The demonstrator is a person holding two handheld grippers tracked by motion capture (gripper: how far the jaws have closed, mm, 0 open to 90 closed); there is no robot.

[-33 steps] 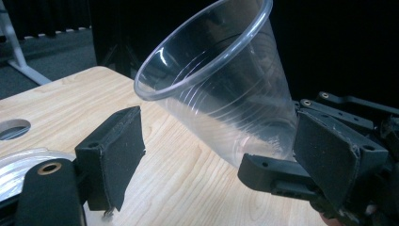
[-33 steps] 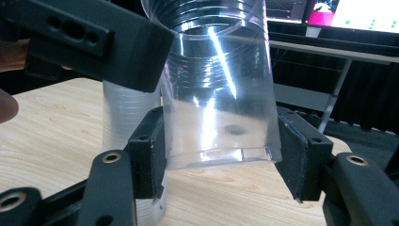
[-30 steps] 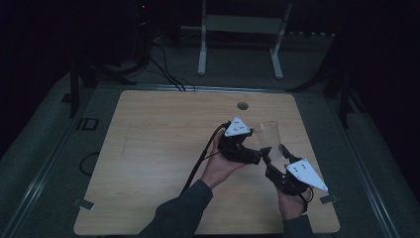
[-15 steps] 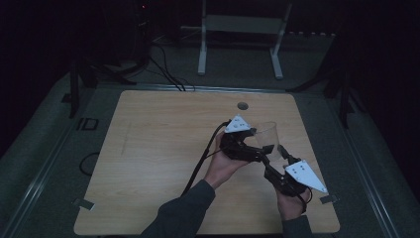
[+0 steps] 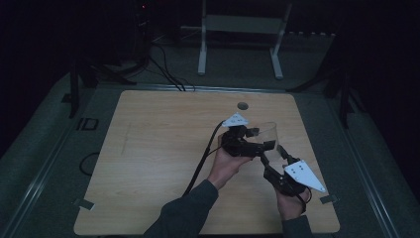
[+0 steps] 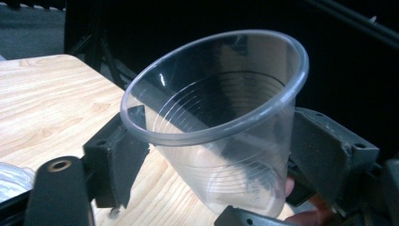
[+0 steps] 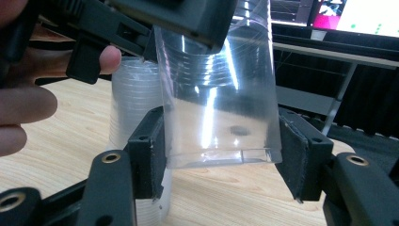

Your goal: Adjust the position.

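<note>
Wooden desk point(image 5: 163, 148), pale, dim room. Left claw point(image 5: 257, 139) right of centre, jaws just been closing, now pressing sides of clear plastic cup point(image 6: 221, 122), cup tilted, lifted off desk. Stack of clear cups point(image 7: 134, 108) on desk just behind. Right claw point(image 5: 275, 151) near right, jaws apart either side of cup base, slight gap.

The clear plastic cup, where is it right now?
In the high view the clear cup is off the table's right half, between the left tongs near its rim and the right tongs at its base.
</note>
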